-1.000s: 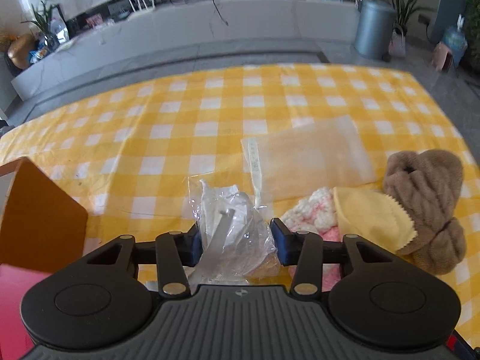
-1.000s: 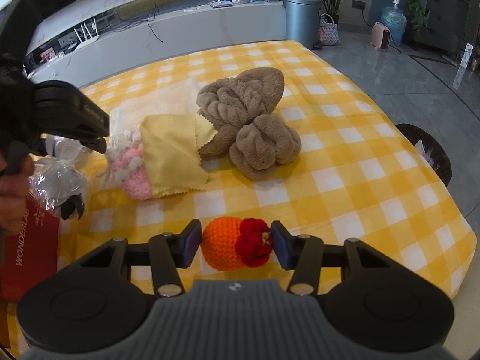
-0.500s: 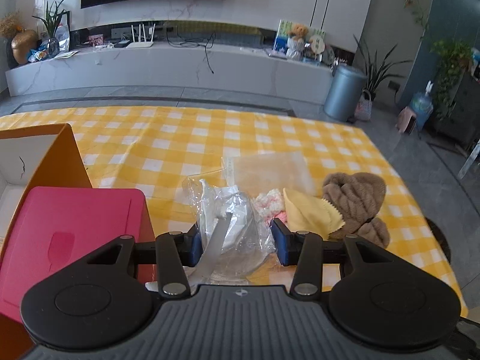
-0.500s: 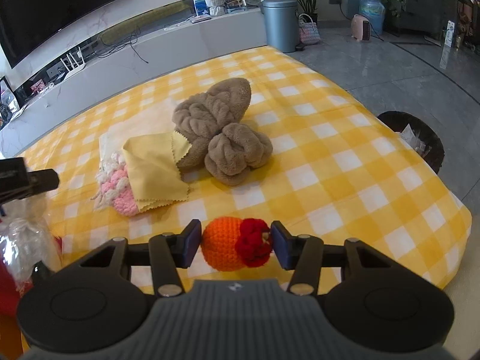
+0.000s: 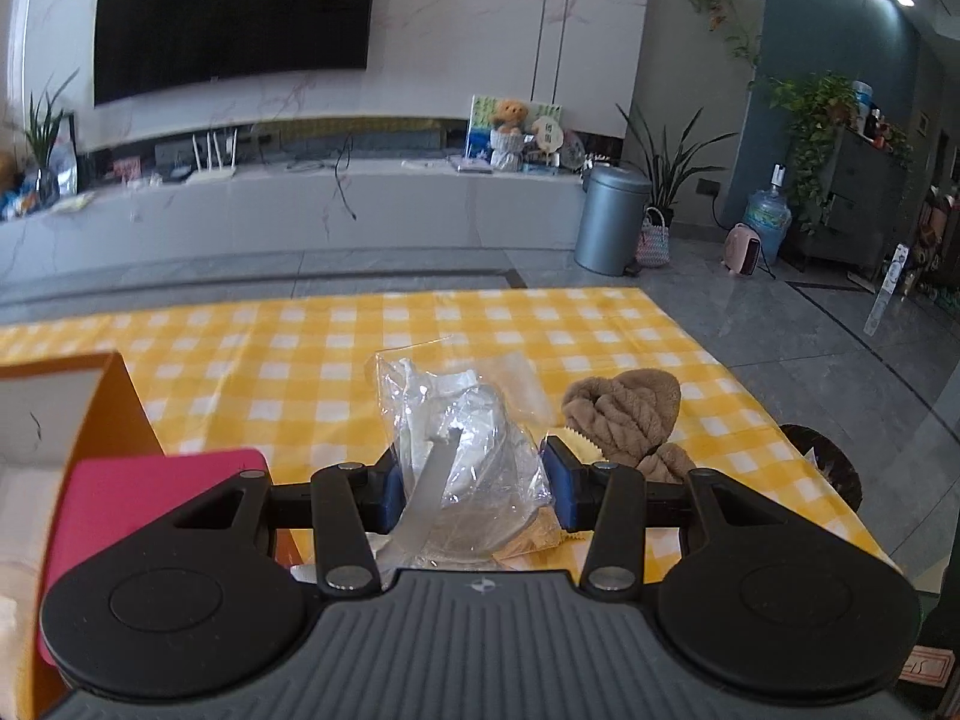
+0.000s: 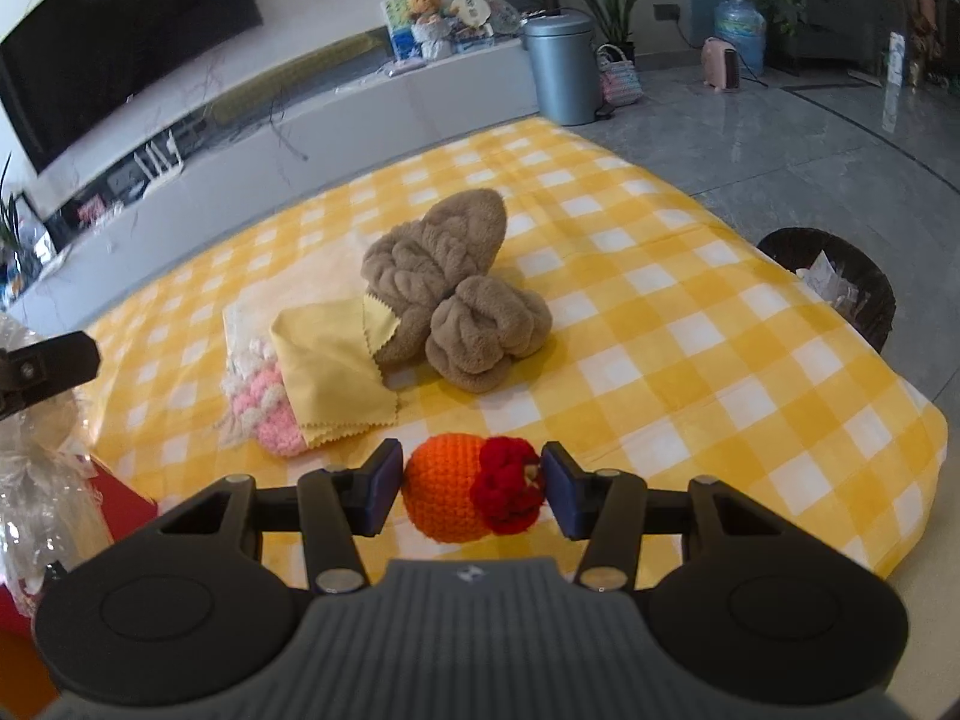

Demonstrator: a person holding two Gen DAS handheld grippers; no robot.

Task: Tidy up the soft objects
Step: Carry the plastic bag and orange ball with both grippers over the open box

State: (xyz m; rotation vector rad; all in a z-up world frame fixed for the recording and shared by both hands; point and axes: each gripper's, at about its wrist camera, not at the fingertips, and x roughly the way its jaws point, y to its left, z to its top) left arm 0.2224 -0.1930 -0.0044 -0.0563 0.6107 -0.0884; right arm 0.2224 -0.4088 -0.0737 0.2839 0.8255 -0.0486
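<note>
Lifted clear, bagged toy (image 5: 465, 450) stands upright in left tongs (image 5: 474, 489).

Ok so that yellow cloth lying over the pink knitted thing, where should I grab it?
Probably the free zigzag corner of the yellow cloth nearest the camera, coming from the front and low. That edge hangs past the pink knit piece, while the far corner lies against the brown plush towel.

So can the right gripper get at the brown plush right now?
Probably not yet: the right gripper is shut on the orange crocheted ball. The way to the brown plush across the checked cloth looks free.
</note>
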